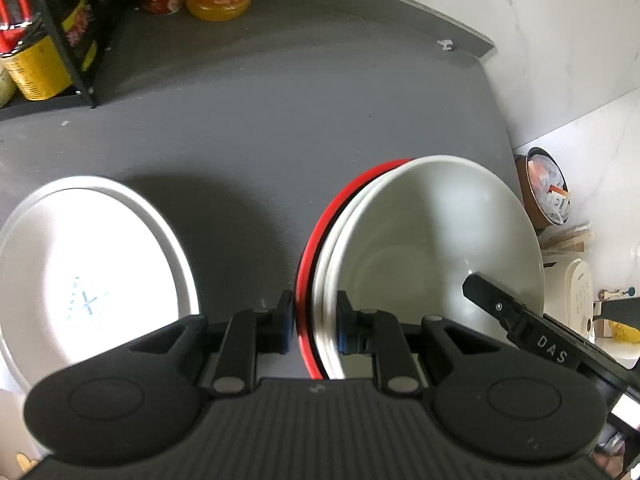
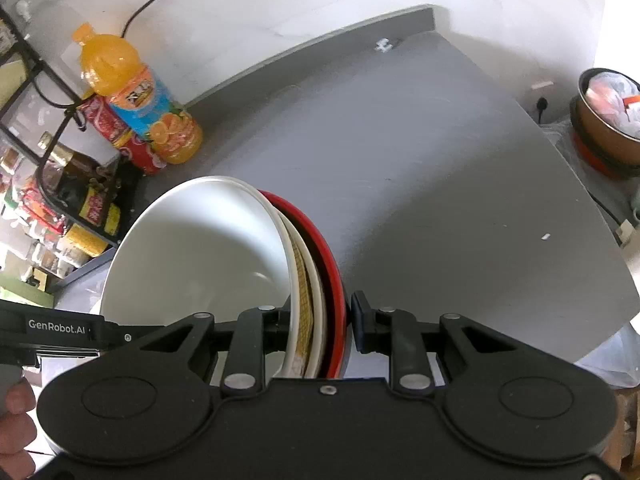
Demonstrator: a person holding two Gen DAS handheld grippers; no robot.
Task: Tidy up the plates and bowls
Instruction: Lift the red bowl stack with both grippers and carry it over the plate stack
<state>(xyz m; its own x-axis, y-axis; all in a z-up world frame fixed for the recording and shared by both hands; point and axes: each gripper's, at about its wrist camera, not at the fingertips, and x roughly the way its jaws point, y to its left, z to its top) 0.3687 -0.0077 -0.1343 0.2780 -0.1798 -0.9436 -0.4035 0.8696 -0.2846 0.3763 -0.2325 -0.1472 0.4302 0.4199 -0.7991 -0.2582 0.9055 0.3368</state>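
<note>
Both my grippers clamp the nested stack (image 1: 400,248) by opposite rims — left gripper (image 1: 314,322), right gripper (image 2: 320,322) — held above the grey counter (image 1: 280,128), white plate (image 1: 80,272) lying flat just left, nearer my left hand.

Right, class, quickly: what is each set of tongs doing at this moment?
Left tongs: shut on the rim of the stack of bowls.
Right tongs: around the opposite rim of the same stack; contact on one side cannot be told.
</note>
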